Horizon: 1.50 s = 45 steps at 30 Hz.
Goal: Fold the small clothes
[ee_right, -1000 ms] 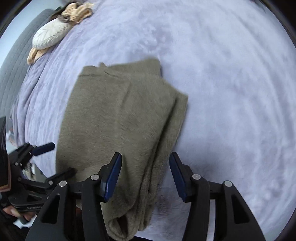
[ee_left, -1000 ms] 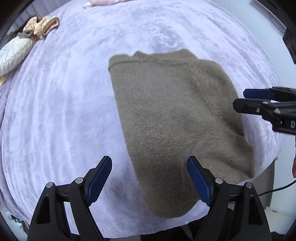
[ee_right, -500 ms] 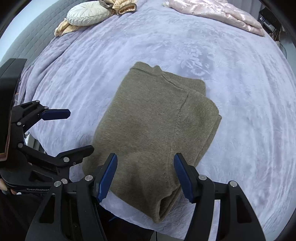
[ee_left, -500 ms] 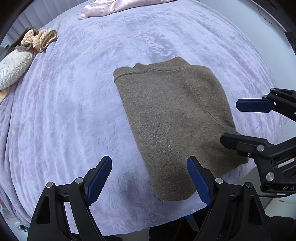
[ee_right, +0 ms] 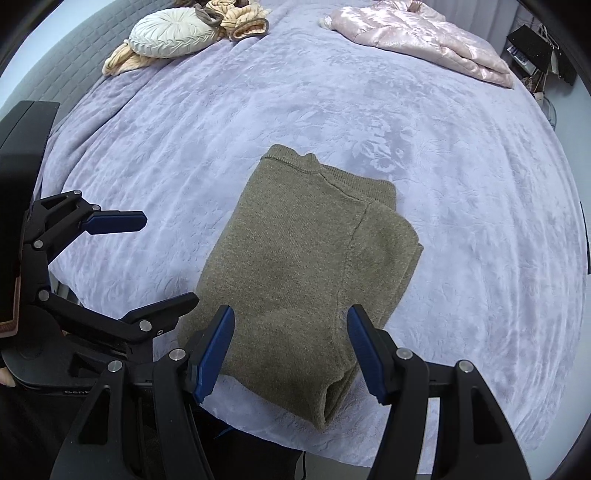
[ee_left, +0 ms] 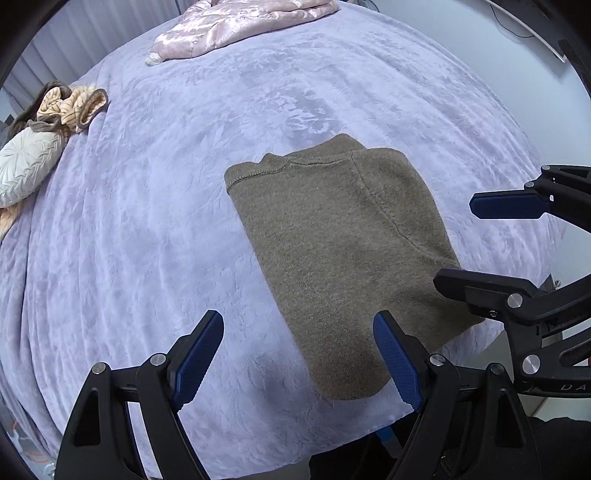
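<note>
the sweater (ee_left: 332, 251) you were folding lay flat on the bedspread (ee_left: 166, 203), near the bed's closest edge — a soft, fuzzy olive-brown knit folded into a long, rounded rectangle. its ribbed collar edge pointed away from you toward the middle of the bed, and the narrower rounded end pointed back at you, so the long axis ran from near to far, tilted a little to one side. a curved shoulder seam ran down the top layer, and from your right wrist view the stacked layers showed along the right edge and at the near corner. the bedspread was a lavender plush with an embossed leaf pattern.

your left gripper (ee_left: 299, 354) was released, its blue ribbed pads spread wide above the bedspread and the sweater's near end, gripping nothing. your right gripper (ee_right: 290, 347) was also released — its jaws had just been opening, and the sweater lay below the gap, not pinched by them. each gripper showed at the edge of the other's view.

far off on the bed sat a round pleated cream cushion (ee_right: 173, 33), a crumpled tan and peach cloth (ee_right: 236, 18), and a shiny pink quilted jacket (ee_right: 424, 40).
</note>
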Available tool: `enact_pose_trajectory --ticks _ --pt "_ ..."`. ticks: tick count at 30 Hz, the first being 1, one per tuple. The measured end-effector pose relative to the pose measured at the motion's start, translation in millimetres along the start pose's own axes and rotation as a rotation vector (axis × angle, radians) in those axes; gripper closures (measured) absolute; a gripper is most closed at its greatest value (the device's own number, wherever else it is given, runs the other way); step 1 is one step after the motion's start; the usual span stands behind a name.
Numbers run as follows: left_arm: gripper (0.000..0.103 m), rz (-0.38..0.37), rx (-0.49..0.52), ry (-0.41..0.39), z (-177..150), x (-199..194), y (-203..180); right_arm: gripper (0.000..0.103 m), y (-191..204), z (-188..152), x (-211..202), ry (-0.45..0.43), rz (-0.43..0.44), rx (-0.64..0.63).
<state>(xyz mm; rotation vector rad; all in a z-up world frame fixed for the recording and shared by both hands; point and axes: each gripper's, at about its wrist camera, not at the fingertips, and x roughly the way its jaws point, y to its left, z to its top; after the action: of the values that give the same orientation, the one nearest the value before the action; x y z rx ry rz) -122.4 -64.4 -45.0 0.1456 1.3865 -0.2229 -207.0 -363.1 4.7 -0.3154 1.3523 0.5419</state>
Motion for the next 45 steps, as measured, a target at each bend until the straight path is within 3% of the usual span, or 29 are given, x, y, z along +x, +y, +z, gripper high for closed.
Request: enact_pose_trajectory --ticks 8,18,27,31,36,45 --pt "0.019 -0.005 0.017 0.011 -8 -8 6 0.036 11 -3 -11 0.014 -0.047 0.008" --pt "0.019 -0.033 -0.037 -0.008 -6 -18 18 0.036 24 -9 -25 0.025 -0.105 0.019" --pt "0.019 -0.148 -0.179 -0.012 1 -28 40 0.036 19 -2 -29 0.042 -0.111 -0.016" --pt "0.019 -0.032 -0.207 0.006 6 -27 37 0.036 19 2 -25 0.056 -0.101 -0.059" --pt "0.019 0.035 -0.260 -0.005 12 -30 33 0.036 20 7 -20 0.059 -0.072 -0.143" --pt "0.019 0.059 -0.334 -0.011 18 -39 21 0.036 10 10 -20 0.055 -0.036 -0.256"
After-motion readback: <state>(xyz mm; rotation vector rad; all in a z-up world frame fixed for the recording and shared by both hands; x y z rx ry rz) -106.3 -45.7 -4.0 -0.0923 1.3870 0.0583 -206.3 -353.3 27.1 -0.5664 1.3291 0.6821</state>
